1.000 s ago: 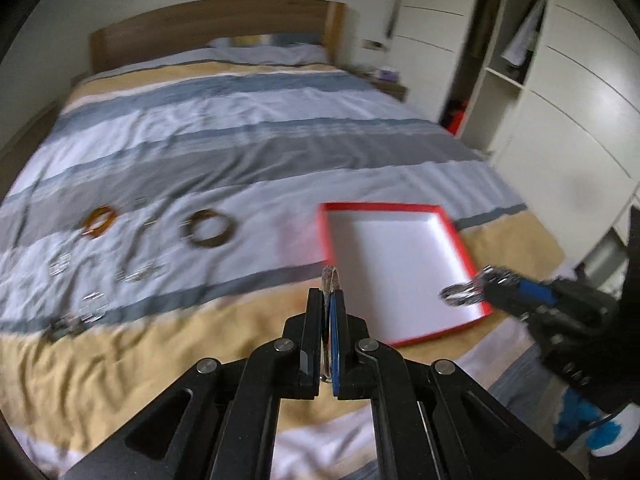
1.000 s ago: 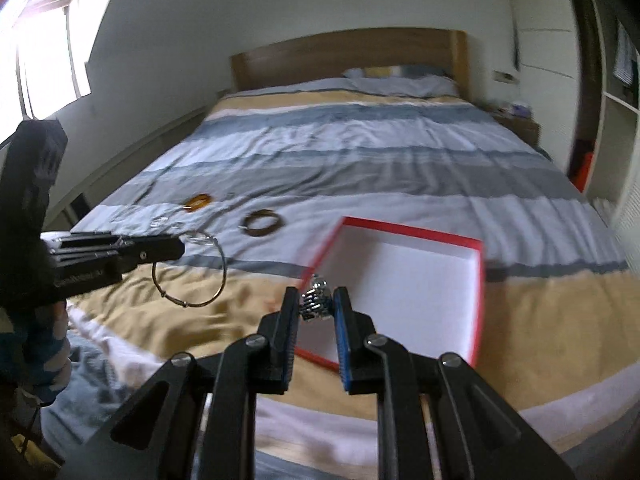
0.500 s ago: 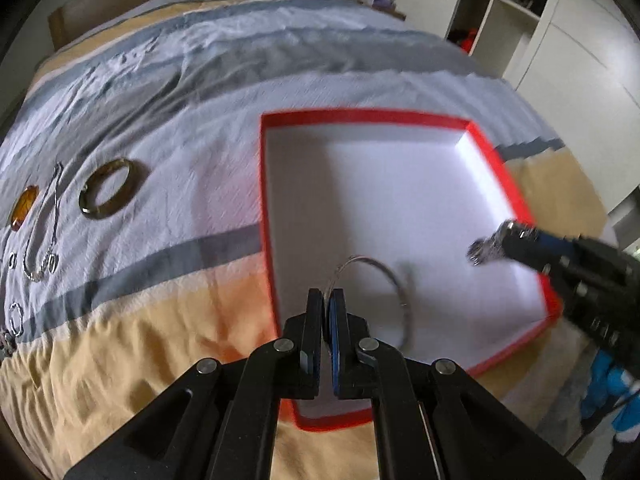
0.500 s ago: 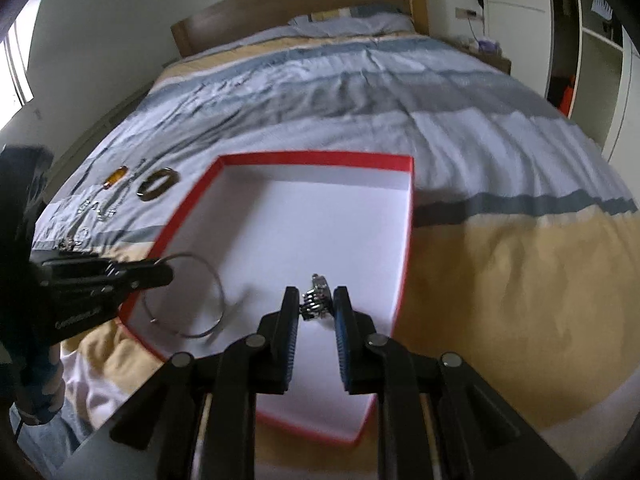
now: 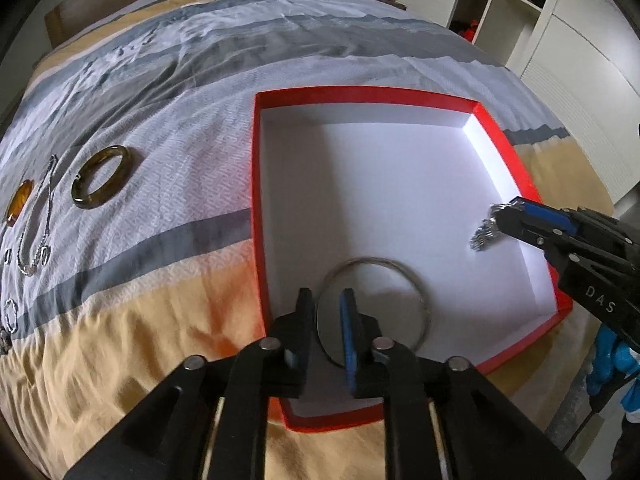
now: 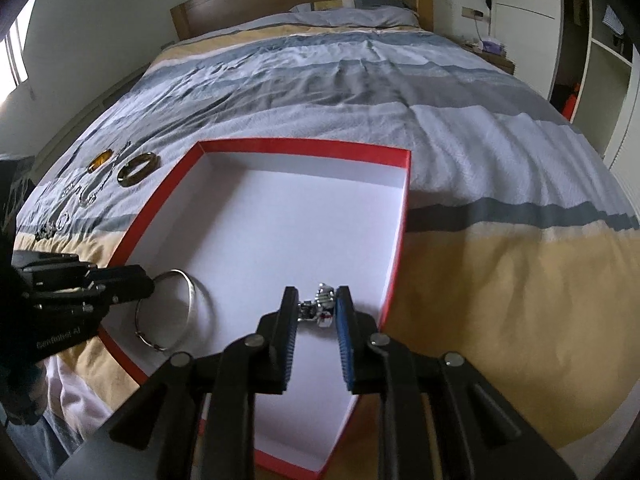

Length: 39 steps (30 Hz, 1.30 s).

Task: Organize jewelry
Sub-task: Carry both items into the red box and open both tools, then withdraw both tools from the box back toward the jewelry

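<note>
Both your tongs are opening over the red box (image 5: 256, 184). Left tongs (image 5: 326, 300): a second ago clenched on the silver bangle (image 5: 416, 284) above the bed (image 5: 200, 92), now released, bangle lying on the box floor with one arc between the pads, untouched. Right tongs (image 6: 316, 302): same drop; silver chain piece (image 6: 320, 306) sits between the spreading pads, apparently resting on the box floor, grip gone or nearly. That's two items delivered. Left to sort on the bed: one olive bangle (image 5: 102, 182), one amber oval piece (image 5: 18, 202), one silver chain (image 5: 38, 236). A few small silver rings sit at the edge; too distorted to count.
</note>
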Tool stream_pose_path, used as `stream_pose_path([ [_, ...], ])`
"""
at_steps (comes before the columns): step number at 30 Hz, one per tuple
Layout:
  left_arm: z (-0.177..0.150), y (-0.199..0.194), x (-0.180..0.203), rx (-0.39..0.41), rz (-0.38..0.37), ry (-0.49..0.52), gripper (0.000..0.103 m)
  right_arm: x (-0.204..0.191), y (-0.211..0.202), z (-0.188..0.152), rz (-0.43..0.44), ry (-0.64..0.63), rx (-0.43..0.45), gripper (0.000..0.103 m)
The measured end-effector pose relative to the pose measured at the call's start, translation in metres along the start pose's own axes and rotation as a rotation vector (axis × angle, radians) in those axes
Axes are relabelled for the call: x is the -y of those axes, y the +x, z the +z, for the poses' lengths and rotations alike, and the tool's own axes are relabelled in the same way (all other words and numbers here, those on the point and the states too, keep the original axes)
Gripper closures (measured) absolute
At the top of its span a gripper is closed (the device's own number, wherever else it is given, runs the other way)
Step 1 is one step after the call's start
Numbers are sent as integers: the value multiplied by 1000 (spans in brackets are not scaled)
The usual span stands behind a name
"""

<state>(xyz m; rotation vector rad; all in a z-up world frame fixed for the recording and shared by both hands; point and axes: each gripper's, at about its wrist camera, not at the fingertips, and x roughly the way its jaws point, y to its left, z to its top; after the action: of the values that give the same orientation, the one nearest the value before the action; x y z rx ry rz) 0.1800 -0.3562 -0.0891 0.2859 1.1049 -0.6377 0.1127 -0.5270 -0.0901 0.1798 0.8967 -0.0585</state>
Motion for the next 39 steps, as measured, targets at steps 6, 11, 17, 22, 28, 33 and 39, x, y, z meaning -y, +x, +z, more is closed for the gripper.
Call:
stream_pose_path([
  [6, -4, -28, 11, 61, -2, 13, 58, 0, -28, 1, -29, 20, 36, 68],
  [11, -13, -65, 10, 135, -13, -6, 58, -3, -64, -3, -50, 51, 76, 68],
  [17, -41, -110, -1, 183, 26, -2, 55, -30, -106, -11, -49, 60, 128, 68],
  [22, -73, -146, -20, 218, 106, -26, 43, -69, -134, -19, -28, 51, 156, 68],
  [28, -117, -187, -45, 265, 174, -70, 35, -124, -160, -32, 12, 27, 181, 68],
  [33, -153, -217, -70, 303, 216, -144, 32, -160, -174, -44, 33, 36, 197, 68],
  [39, -195, -245, -97, 345, 278, -224, 27, -193, -182, -63, 5, 63, 206, 68],
])
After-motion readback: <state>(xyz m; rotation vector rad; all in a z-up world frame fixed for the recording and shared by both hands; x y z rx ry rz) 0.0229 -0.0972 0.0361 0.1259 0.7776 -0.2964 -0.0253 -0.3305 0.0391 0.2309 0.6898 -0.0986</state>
